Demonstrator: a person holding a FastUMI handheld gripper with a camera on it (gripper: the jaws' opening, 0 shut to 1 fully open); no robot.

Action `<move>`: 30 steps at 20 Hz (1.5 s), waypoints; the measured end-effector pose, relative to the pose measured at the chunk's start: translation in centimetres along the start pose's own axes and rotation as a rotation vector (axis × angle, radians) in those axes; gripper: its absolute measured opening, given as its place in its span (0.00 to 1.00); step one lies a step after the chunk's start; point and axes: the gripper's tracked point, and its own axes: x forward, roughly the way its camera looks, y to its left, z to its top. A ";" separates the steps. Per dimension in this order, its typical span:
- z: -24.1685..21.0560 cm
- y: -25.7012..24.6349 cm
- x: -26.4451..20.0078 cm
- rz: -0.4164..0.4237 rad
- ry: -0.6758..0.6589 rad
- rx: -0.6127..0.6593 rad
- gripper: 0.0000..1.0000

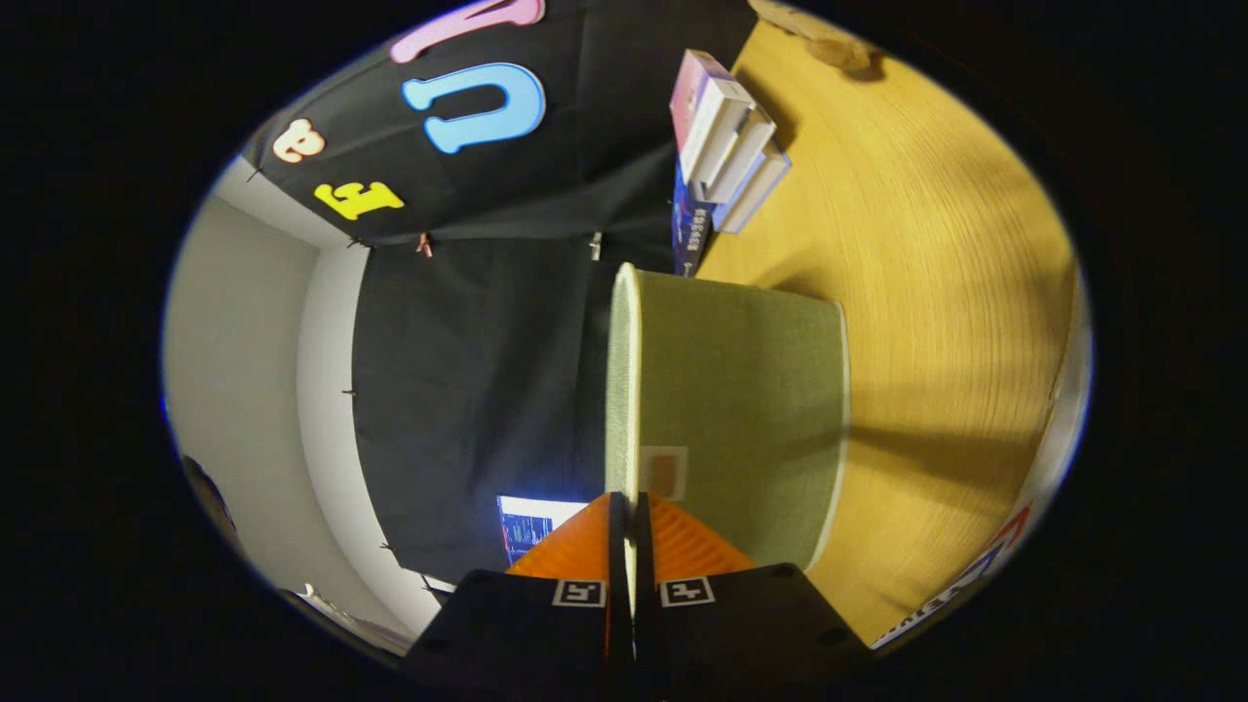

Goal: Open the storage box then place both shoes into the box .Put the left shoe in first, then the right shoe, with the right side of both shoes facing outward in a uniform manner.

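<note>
The view is rolled on its side, so the wooden table [936, 292] runs up the right. A green fabric storage box [741, 409] with pale trim stands on it, just ahead of my fingers. Its lid [621, 380] shows edge-on as a thin pale-green strip along the box's top. My gripper [630, 522] is shut on the near edge of that lid, one finger on each face. A small label patch [665, 473] sits on the box wall close to the fingertips. A tan object [829, 44] lies at the table's far end, too small to identify.
A stack of white and pink books [726, 146] stands on the table beyond the box, against the black cloth wall [478, 370]. A lit screen [526, 526] glows past the fingers. A pale room wall [244, 370] lies beyond the cloth.
</note>
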 end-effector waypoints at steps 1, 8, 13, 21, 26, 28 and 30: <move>-0.2 1.3 -0.2 0.008 -0.007 -0.010 0.05; -0.8 9.9 2.3 0.030 -0.041 -0.163 0.05; -2.0 16.3 8.1 0.046 -0.040 -0.266 0.05; -4.9 18.7 18.6 0.036 -0.003 -0.357 0.06; -6.2 18.3 22.5 0.022 -0.010 -0.365 0.07; -6.7 18.0 23.0 0.012 -0.008 -0.380 0.12; -6.9 18.5 22.8 0.022 -0.010 -0.376 0.26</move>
